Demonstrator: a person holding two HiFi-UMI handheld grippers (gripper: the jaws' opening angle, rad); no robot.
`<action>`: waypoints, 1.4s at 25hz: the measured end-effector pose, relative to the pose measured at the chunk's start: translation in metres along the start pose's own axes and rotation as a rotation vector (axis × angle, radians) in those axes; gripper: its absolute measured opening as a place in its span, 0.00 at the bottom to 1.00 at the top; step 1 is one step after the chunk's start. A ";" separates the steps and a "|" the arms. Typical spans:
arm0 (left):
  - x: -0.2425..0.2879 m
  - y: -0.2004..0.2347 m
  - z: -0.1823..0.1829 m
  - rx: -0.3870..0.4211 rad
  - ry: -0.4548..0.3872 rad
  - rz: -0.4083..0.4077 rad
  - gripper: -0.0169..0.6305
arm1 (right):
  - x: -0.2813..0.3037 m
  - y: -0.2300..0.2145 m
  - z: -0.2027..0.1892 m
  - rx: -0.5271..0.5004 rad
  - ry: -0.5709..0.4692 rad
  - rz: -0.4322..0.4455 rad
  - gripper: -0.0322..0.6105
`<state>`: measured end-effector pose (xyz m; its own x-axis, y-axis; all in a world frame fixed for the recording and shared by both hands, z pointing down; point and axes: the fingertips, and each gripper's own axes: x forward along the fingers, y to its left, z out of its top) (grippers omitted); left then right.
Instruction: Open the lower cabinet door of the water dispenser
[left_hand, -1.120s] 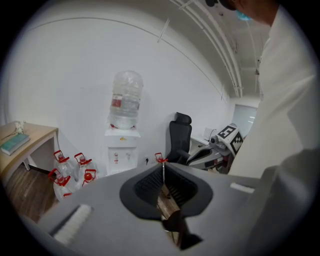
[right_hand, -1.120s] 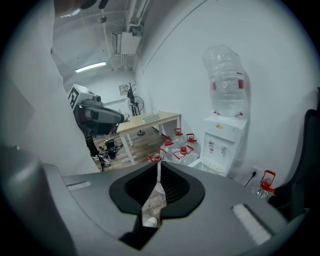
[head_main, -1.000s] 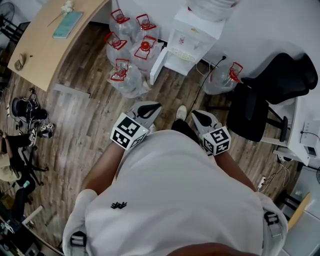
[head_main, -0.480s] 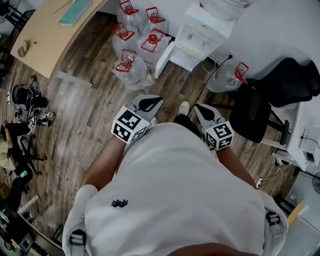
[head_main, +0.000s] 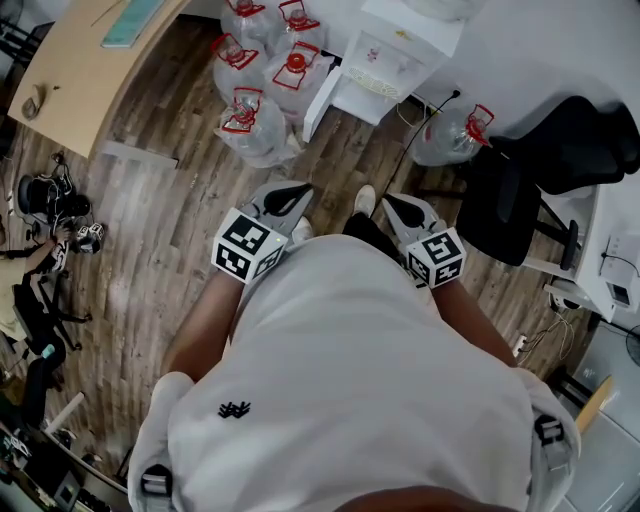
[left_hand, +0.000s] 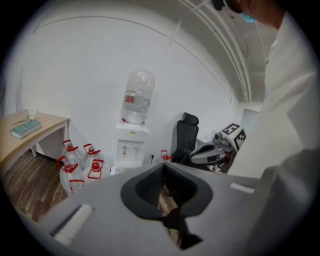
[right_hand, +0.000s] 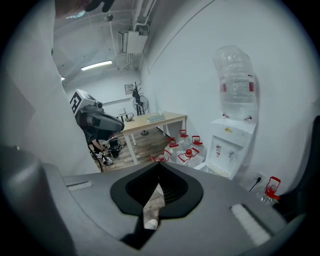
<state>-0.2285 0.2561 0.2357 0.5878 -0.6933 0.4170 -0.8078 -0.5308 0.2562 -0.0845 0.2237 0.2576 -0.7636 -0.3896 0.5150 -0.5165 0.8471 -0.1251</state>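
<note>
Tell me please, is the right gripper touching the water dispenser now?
Apart. The head view shows a stretch of wooden floor between the right gripper and the water dispenser.

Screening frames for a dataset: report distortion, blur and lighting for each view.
Head view: evenly lit, sharp, edges bowed, white shirt filling the lower half. Left gripper view: fisheye circle with black corners, water dispenser clear. Right gripper view: same fisheye, bluish cast, ceiling light bright.
</note>
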 end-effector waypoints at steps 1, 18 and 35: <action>0.001 0.001 0.000 -0.003 0.000 -0.001 0.11 | 0.000 0.000 -0.001 0.002 0.003 0.000 0.05; 0.032 -0.004 -0.005 -0.031 0.043 -0.047 0.11 | -0.012 -0.012 -0.011 0.016 0.034 0.005 0.05; 0.109 -0.016 0.058 -0.012 0.058 -0.006 0.11 | -0.022 -0.091 0.006 0.005 -0.003 0.075 0.05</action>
<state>-0.1490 0.1606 0.2260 0.5894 -0.6602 0.4655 -0.8049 -0.5291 0.2688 -0.0227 0.1530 0.2521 -0.8013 -0.3264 0.5014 -0.4600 0.8719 -0.1676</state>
